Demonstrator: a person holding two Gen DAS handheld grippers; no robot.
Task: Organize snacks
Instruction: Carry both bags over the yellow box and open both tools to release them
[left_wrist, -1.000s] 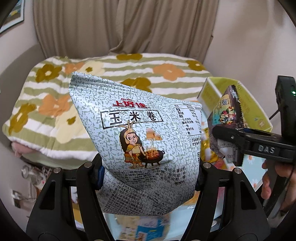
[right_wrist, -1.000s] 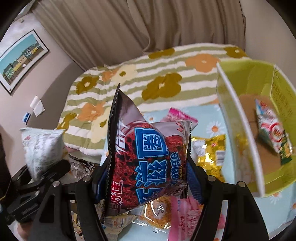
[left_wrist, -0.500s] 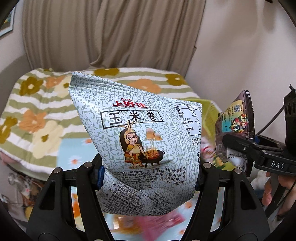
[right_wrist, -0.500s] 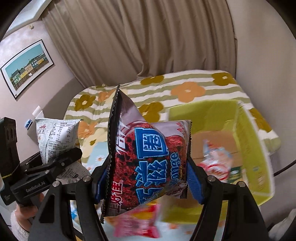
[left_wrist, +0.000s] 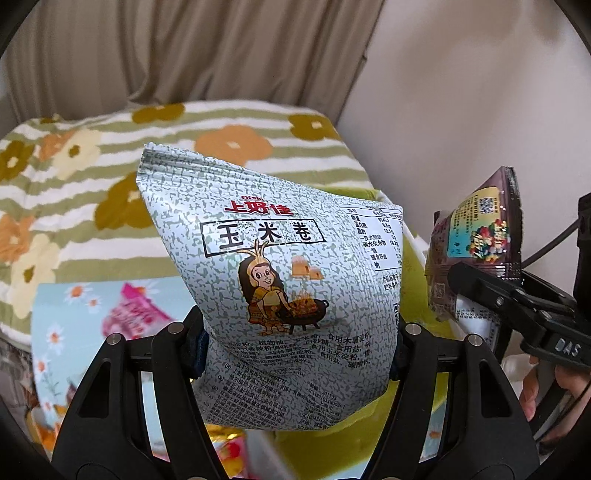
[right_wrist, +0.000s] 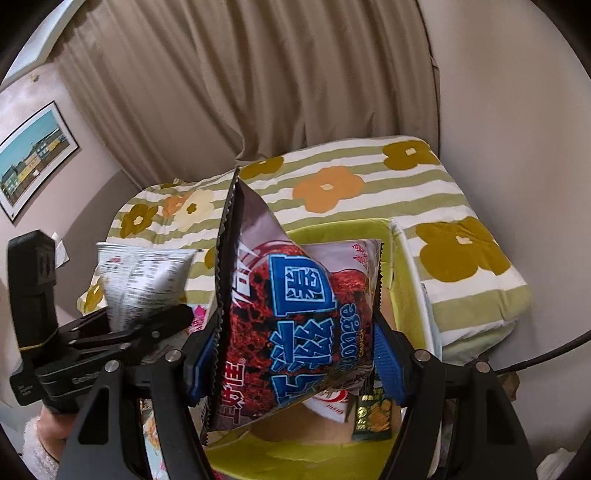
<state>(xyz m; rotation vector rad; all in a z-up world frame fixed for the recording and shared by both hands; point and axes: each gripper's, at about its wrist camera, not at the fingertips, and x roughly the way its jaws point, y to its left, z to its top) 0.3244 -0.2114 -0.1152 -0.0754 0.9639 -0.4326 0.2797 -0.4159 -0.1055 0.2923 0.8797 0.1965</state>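
Observation:
My left gripper (left_wrist: 297, 350) is shut on a grey-speckled corn-roll snack bag (left_wrist: 280, 266) and holds it in the air above the near edge of the yellow-green box (left_wrist: 373, 410). My right gripper (right_wrist: 291, 358) is shut on a dark red snack bag with blue characters (right_wrist: 295, 317) and holds it over the same box (right_wrist: 395, 258). Each gripper shows in the other's view: the right one with its bag (left_wrist: 476, 251) at the right, the left one with its bag (right_wrist: 144, 280) at the left. A red-and-green packet (right_wrist: 369, 413) lies inside the box.
A light-blue flowered table cover (left_wrist: 85, 317) carries loose snack packets, among them a pink one (left_wrist: 136, 317). A striped flowered blanket on a bed (right_wrist: 461, 236) lies behind the box. Curtains and a bare wall stand at the back.
Both grippers have carried their bags to the right, from over the table with loose snacks to above the yellow-green box. Both grips are unchanged.

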